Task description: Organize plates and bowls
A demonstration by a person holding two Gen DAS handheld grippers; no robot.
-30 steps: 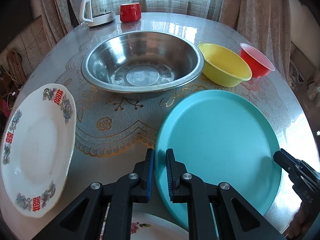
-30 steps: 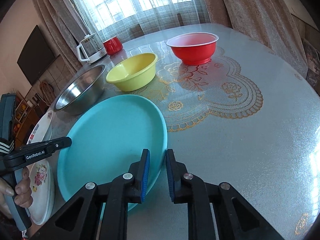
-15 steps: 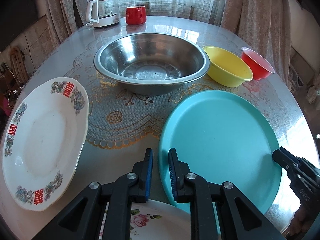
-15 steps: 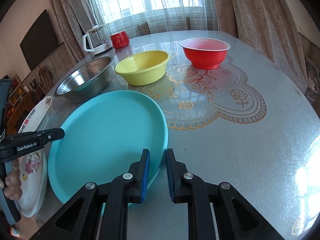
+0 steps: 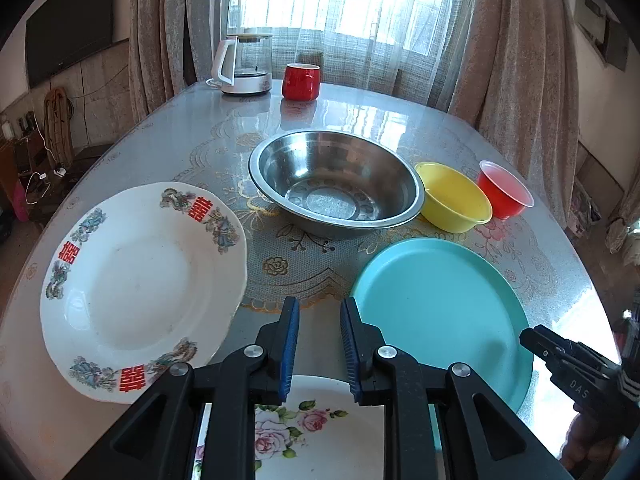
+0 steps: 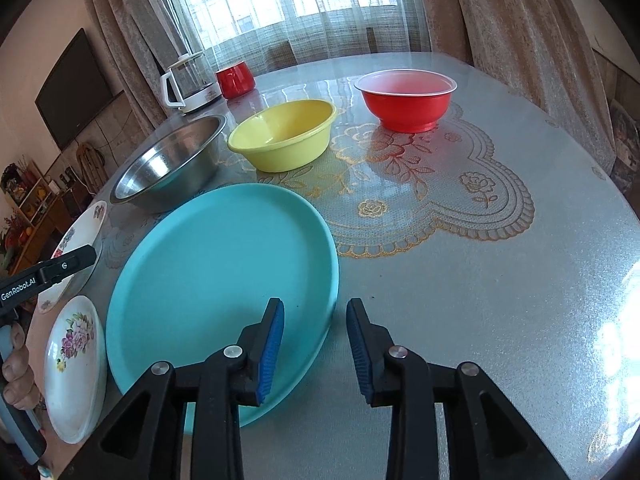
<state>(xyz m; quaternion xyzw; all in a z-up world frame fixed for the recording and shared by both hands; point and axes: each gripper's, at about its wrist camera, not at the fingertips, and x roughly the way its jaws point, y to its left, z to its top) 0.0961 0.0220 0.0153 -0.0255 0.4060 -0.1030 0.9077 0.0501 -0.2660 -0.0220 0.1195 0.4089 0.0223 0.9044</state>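
Turquoise plate [image 5: 440,312], yellow bowl [image 5: 454,196], red bowl [image 5: 504,194], rose-patterned plate [image 5: 316,428]

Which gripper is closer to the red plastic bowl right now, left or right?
Right. The right gripper sits over the round turquoise plate's near rim, on the red plastic bowl's side. The left gripper is across that plate, farther away.

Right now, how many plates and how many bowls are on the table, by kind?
Plates: 3 (teal plate, white plate with red characters, white rose plate)
Bowls: 3 (steel bowl, yellow bowl, red bowl)
Other: 2 (kettle, red mug)
Total: 8
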